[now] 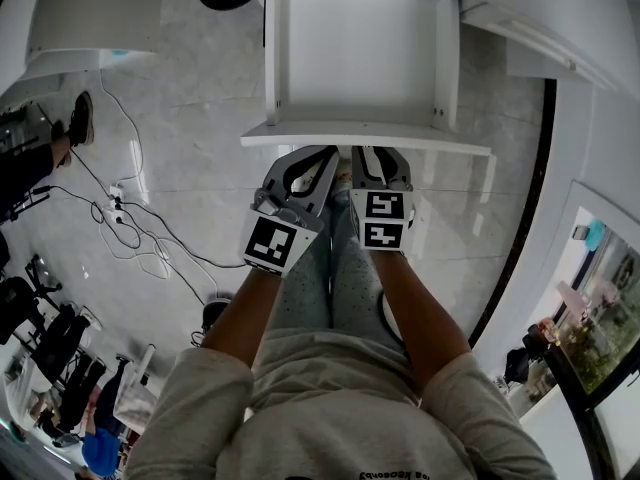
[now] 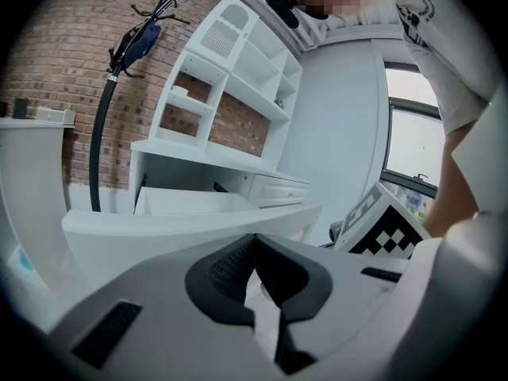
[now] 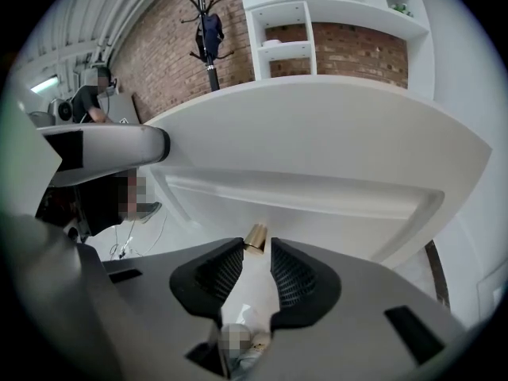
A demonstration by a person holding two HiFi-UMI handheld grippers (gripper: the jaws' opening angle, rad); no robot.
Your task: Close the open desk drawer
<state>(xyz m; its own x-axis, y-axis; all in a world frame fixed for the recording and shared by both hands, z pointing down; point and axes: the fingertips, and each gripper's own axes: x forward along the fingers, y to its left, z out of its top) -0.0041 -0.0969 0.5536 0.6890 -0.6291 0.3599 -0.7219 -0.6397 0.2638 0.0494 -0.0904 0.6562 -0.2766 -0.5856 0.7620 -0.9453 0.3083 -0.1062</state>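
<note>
Right fingers (image 3: 295, 280) narrowly apart around the drawer knob (image 3: 255, 238); left fingers (image 2: 230, 272) together, empty.

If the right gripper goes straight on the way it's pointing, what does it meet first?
Most likely the small brass knob on the white drawer front. It sits right at the tips of the right gripper, whose jaws are apart, though depth is hard to judge.

White drawer (image 1: 360, 53), brass knob (image 3: 255, 237), red brick wall (image 3: 163, 54)

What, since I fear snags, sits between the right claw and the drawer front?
A small brass knob, at the right claw's tips, in the right gripper view.
</note>
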